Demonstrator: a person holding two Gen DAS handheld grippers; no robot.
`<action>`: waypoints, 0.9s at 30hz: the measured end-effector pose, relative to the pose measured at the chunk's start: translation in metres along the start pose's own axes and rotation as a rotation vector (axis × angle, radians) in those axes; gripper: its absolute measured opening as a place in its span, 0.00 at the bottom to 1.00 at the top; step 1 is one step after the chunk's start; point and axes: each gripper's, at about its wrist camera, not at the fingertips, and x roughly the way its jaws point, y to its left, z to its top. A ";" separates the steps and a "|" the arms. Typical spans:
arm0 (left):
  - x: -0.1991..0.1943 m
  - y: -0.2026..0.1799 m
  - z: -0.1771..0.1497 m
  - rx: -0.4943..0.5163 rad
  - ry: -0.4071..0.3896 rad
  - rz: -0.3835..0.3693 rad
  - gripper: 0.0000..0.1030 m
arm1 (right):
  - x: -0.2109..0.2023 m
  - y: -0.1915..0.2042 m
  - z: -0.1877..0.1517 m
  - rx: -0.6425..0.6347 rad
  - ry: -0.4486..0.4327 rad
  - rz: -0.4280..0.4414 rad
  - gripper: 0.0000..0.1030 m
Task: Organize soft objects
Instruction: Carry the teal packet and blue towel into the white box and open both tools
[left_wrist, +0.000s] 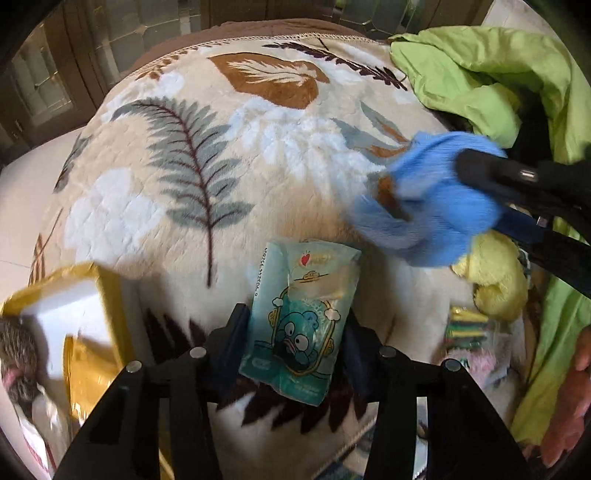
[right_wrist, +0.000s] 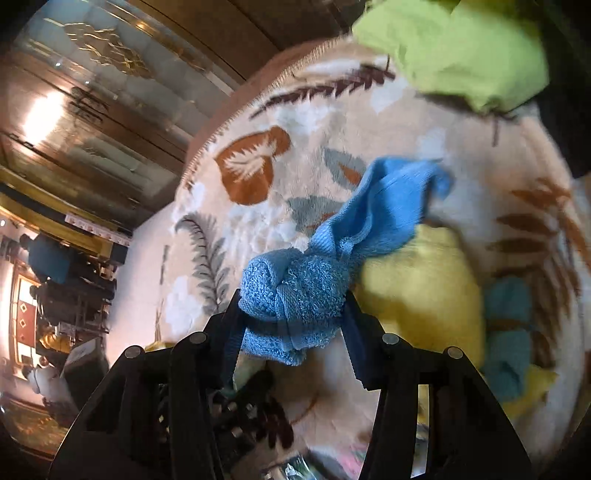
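Between fingers (right_wrist: 354, 317) — knotted terry towel (right_wrist: 295, 295)

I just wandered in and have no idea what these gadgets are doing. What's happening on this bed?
A person is tidying soft things on a leaf-patterned blanket with two hand-held grippers. The left gripper grips a pack of tissues; the right gripper is clamped on a bunched blue towel. A yellow plush toy and green cloth lie nearby.
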 end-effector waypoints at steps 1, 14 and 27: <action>-0.004 0.001 -0.004 -0.009 -0.002 -0.010 0.46 | -0.008 0.000 -0.004 -0.003 -0.011 0.012 0.48; -0.105 0.023 -0.051 -0.056 -0.114 0.000 0.47 | -0.079 0.045 -0.049 -0.222 -0.091 0.131 0.48; -0.135 0.085 -0.096 -0.162 -0.165 0.177 0.47 | -0.077 0.130 -0.090 -0.374 -0.056 0.257 0.48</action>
